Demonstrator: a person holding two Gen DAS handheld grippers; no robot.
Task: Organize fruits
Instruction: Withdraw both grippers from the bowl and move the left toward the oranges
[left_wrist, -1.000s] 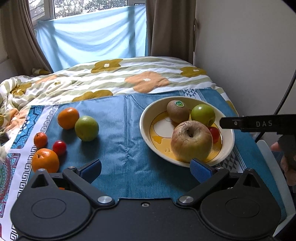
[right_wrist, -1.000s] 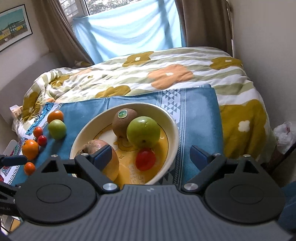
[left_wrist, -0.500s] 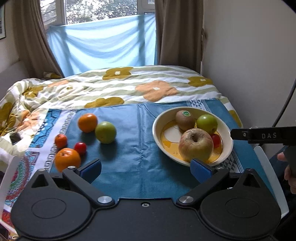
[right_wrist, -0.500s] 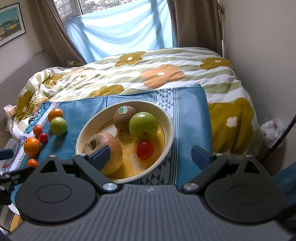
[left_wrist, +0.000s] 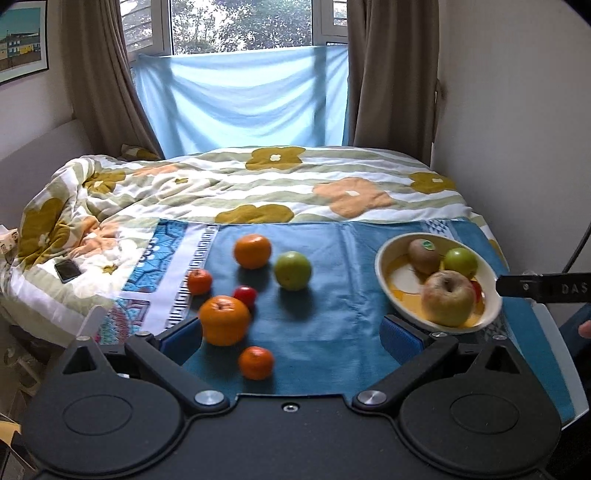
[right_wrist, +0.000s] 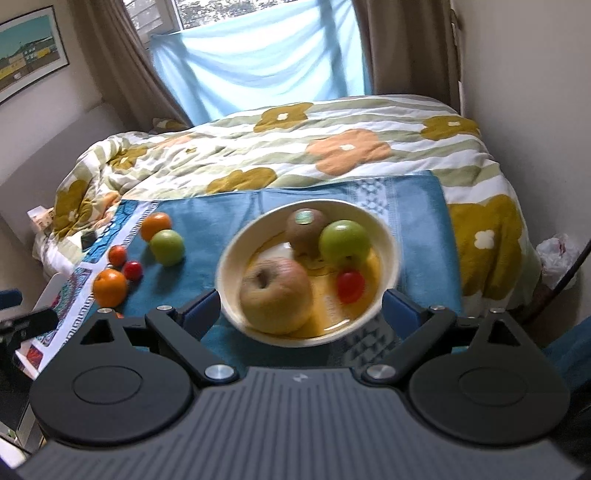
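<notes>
**Fruit Sorting: Status at Partial Load**

We work over a bed (left_wrist: 332, 184) covered by a floral quilt, with a blue cloth (left_wrist: 332, 295) spread across its near end. All fruit lies on this cloth or in the bowl.

The bowl (right_wrist: 229, 258) sits at the 3 o'clock side of the cloth in the left wrist view and dead centre in the right wrist view. We count four items inside it: a large russet apple (right_wrist: 276, 295) at 7 o'clock, a green apple (right_wrist: 344, 240) at 2 o'clock, a kiwi (right_wrist: 304, 230) at 12 o'clock just beside the green apple, and a small red tomato (right_wrist: 350, 285) at 4 o'clock.

Six items are not yet loaded. In the left wrist view they cluster at the 9 o'clock side of the cloth: a large orange (left_wrist: 224, 320), a second orange (left_wrist: 253, 251), a loose green apple (left_wrist: 292, 270), a small mandarin (left_wrist: 256, 363), another small mandarin (left_wrist: 199, 281), and a loose red tomato (left_wrist: 245, 296).

The left gripper (left_wrist: 291, 336) has its jaws spread wide and holds nothing; the large orange lies just beside its left finger. The right gripper (right_wrist: 301, 314) is likewise spread and empty, its jaws flanking the bowl's near rim.

We judge the task under half complete.
</notes>
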